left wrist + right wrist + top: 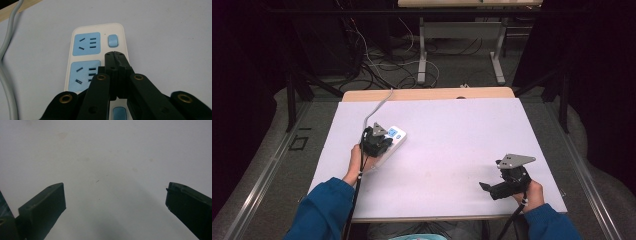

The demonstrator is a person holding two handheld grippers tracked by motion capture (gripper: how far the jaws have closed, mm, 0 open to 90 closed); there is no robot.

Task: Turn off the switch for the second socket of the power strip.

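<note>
White table bears a power strip directly beneath the left gripper, jaws pressed together.

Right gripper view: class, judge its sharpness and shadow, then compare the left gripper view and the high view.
Right gripper view: soft, the tool casting a dim shadow on the white board. Left gripper view: crisp on the power strip. High view: bright board, dark surroundings.

A wooden desk carries a pale sheet that covers nearly all of its top. On the sheet's left half lies a white power strip with blue sockets, and its grey cord runs to the far edge.
</note>
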